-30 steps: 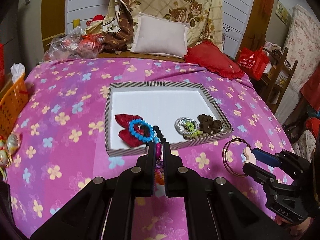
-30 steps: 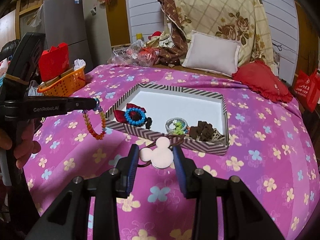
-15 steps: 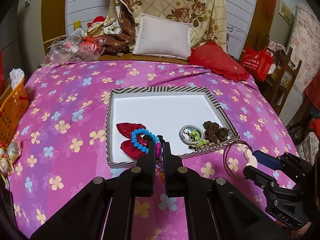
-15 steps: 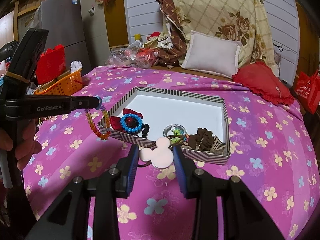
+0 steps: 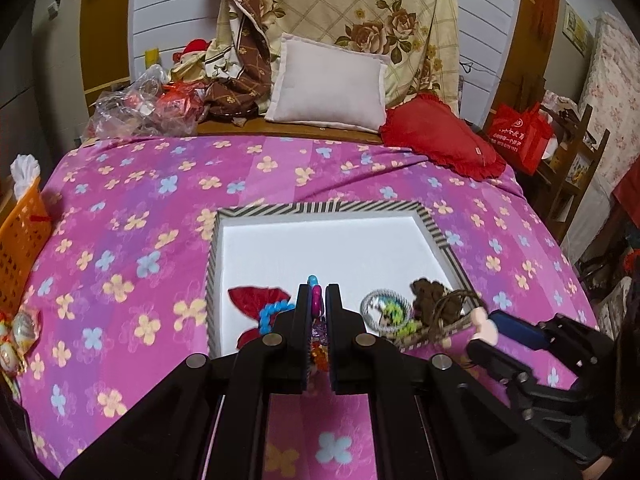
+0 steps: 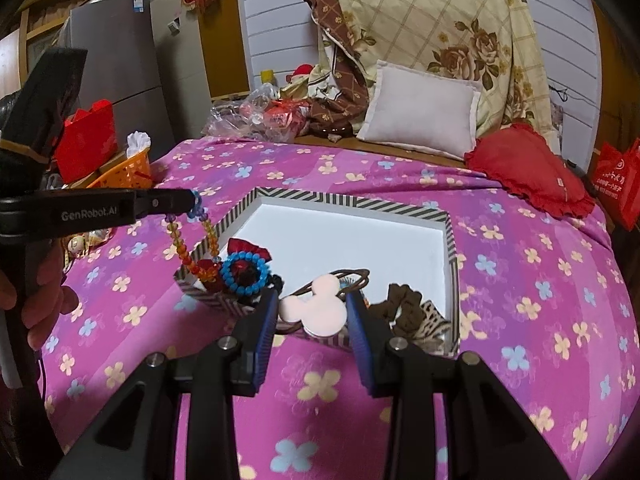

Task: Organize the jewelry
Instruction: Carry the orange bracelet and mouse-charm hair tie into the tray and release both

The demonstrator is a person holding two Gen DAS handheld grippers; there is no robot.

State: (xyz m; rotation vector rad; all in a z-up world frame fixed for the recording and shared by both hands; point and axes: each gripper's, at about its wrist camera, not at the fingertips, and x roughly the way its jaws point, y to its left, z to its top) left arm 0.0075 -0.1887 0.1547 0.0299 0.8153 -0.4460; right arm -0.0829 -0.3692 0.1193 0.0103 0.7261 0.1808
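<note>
Inside the striped tray (image 6: 450,240) several pieces are already laid; a beaded bracelet (image 6: 192,252) is gripped by the left gripper (image 5: 319,300) and a mouse-shaped hair tie (image 6: 316,306) by the right gripper (image 6: 314,312), both not yet placed.

Tray's (image 5: 436,229) far half lies open; trinkets (image 5: 430,294) crowd its near edge.

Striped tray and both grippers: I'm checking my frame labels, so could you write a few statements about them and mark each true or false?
1. The left gripper holds a bead bracelet. True.
2. The right gripper is empty. False: it is shut on a mouse-head hair tie.
3. A blue bracelet lies in the tray. True.
4. The tray sits on bare wood. False: it sits on a pink floral bedspread.
</note>
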